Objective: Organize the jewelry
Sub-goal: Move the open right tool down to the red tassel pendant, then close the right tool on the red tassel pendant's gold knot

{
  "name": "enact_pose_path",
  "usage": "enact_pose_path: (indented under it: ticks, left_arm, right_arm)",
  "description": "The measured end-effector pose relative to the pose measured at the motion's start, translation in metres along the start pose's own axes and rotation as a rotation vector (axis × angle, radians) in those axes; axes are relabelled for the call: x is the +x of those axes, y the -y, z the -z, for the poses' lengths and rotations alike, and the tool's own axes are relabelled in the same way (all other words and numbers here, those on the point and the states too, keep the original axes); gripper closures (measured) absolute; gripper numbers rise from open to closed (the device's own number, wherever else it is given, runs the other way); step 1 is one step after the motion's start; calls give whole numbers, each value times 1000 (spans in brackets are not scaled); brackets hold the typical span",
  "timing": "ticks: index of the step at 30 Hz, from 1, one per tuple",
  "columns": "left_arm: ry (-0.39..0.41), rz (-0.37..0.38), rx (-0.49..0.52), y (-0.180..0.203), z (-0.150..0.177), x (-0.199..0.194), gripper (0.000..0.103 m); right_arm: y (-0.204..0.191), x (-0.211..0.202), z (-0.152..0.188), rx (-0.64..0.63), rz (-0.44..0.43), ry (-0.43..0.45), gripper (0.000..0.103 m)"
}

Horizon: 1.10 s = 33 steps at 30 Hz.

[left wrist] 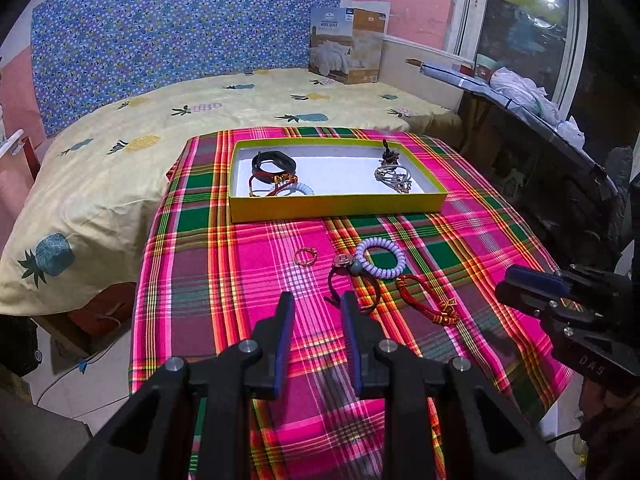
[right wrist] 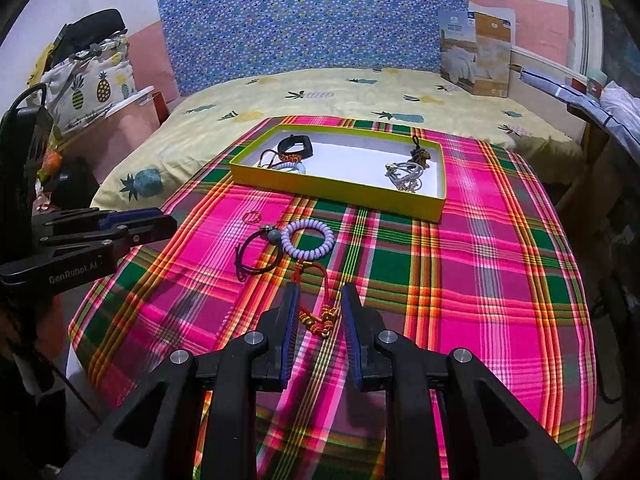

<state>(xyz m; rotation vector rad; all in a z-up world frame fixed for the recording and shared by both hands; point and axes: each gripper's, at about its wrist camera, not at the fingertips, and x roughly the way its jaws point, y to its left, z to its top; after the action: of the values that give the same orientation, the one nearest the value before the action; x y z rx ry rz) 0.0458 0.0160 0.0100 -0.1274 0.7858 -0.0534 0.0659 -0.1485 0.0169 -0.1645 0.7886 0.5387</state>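
Note:
A yellow tray (left wrist: 336, 210) (right wrist: 332, 190) with a white floor holds several bracelets and bands at its left and right ends. On the plaid cloth in front of it lie a small gold ring (left wrist: 306, 257) (right wrist: 252, 217), a dark cord bracelet (left wrist: 352, 286) (right wrist: 258, 256), a lilac spiral band (left wrist: 380, 258) (right wrist: 307, 238) and a red knotted cord with gold beads (left wrist: 430, 300) (right wrist: 320, 316). My left gripper (left wrist: 316, 306) is open and empty above the cloth, just short of the dark bracelet. My right gripper (right wrist: 319, 300) is open, its fingers either side of the red cord's beaded end.
The plaid-covered table (left wrist: 240, 280) stands against a bed with a pineapple sheet (left wrist: 120, 160). A quilt box (left wrist: 348, 44) leans on the far wall. A cluttered ledge (left wrist: 520, 92) runs along the right by the window.

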Motion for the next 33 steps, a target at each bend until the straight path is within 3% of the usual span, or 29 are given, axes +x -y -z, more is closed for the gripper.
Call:
enact_pose_path:
  ticks: [18, 33]
  left_arm:
    - [-30, 0, -16, -3, 0, 12, 78]
    - [-79, 13, -21, -6, 2, 34, 78]
  right_arm:
    - [5, 15, 2, 8, -12, -30, 81]
    - [8, 46, 15, -6, -50, -121, 81]
